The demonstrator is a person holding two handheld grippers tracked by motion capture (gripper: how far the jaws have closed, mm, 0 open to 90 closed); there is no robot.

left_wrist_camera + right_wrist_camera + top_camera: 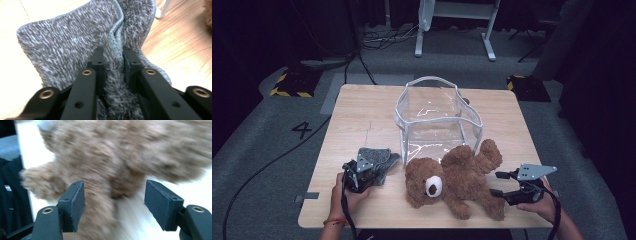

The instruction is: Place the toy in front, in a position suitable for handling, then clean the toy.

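Observation:
A grey fuzzy cloth (388, 161) lies bunched on the table's near left. My left gripper (368, 171) is shut on a fold of it. In the left gripper view the two black jaws (113, 56) pinch a ridge of the cloth (62, 37) by its stitched hem. A brown teddy bear (457, 177) lies on its back at the near middle, its head towards the left. Just to the right of the bear's leg, my right gripper (497, 183) is open. The right gripper view shows its pads (113, 200) wide apart in front of the blurred bear fur (112, 152).
A clear plastic bag (437, 117) with a white rim stands open behind the bear, mid-table. The wooden table (362, 115) has bare wood at its far left and right. Cables, a white stand and grey floor lie beyond the far edge.

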